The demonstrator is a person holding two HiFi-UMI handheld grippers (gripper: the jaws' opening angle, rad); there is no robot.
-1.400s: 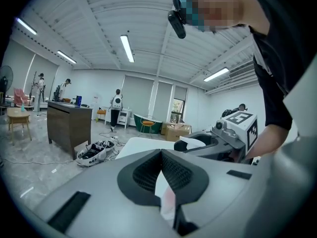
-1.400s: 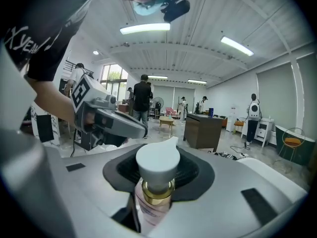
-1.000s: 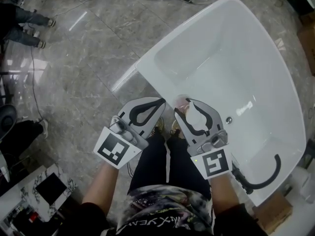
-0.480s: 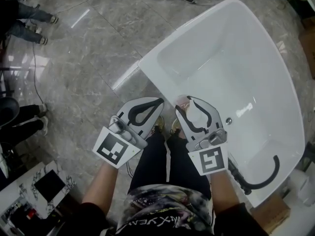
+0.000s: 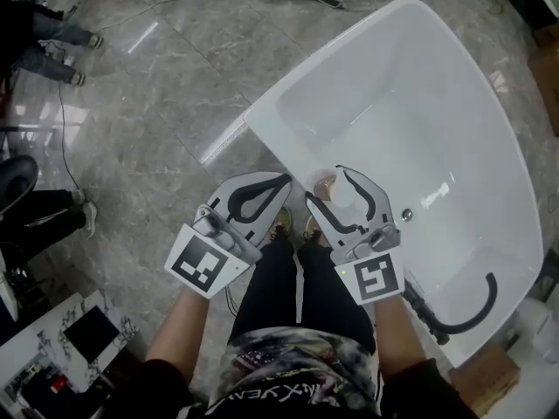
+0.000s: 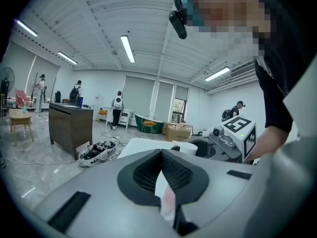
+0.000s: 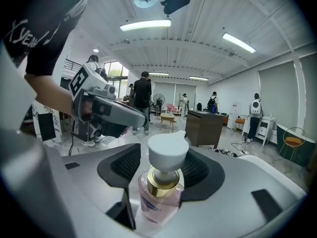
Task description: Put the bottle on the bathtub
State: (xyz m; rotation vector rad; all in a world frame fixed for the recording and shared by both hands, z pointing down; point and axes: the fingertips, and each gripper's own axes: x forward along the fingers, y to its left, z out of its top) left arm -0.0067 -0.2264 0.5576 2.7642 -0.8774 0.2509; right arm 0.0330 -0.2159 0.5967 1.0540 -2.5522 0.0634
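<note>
The bottle (image 7: 161,192), pink with a gold collar and a white pump cap, stands upright on the near rim of the bathtub (image 5: 284,147). It sits between the jaws of the right tool (image 5: 325,186), which look spread slightly wider than it rather than pinching it. The left tool (image 5: 286,180) is pressed together on nothing, over the floor beside the tub. The rim seems a narrow, glossy surface, so I'd worry about the withdrawal. A jaw pad brushing the body or catching the pump cap could tip the bottle into the basin or onto the floor.
</note>
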